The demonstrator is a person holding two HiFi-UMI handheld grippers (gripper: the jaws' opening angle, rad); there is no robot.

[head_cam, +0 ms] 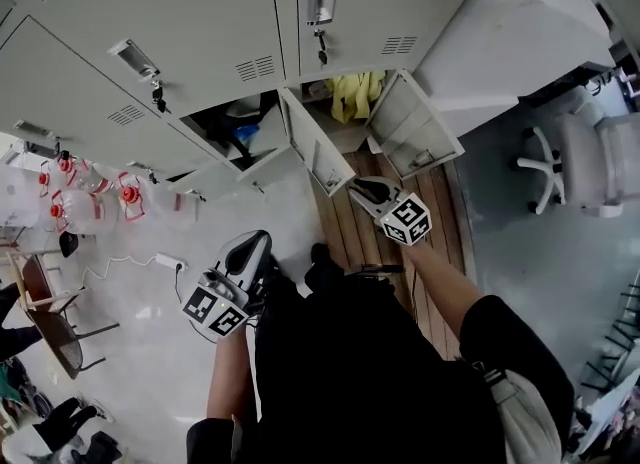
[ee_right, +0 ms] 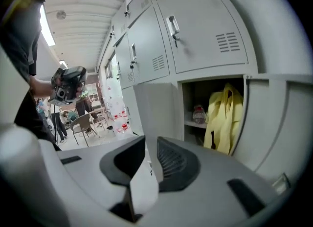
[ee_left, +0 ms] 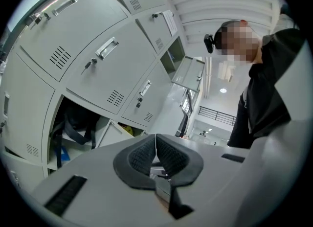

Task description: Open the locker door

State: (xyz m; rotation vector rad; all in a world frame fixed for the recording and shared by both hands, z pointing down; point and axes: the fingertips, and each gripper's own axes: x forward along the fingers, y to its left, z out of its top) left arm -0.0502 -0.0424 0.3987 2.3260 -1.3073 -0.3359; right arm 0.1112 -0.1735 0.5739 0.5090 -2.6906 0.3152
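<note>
the left hand-held gripper [ee_left: 156, 140] hangs at the person's side, its ribbed dark rubber pads pressed together with nothing between them; beyond it an open locker [ee_left: 50, 123] holds a dark strapped bag [ee_left: 78, 121]; just right of that opening the door [ee_right: 156, 108] juts out from the row, a flat panel of pale grey painted sheet metal, smooth, hard and thin at the edge; in the head view it stands well out from the row; the right hand-held gripper [ee_right: 150, 145] has the door's free edge between its jaws, the pads closed at a middling width on the thin metal; further right a second locker shows a shelf and a soft yellow cloth [ee_right: 222, 118] hanging in folds, and another door [head_cam: 410, 127] is swung out past it.

the step in hand looks like the end of the swing: the door seems already open, so little of the task is left; the next move probably calls for carrying the edge a little further along its hinge arc, pulling in line with that arc so the sheet neither slips from the rubber nor twists, or else parting the jaws and drawing straight back; the upper lockers [head_cam: 200, 12] are closed, with slotted vents and bright recessed handles.
</note>
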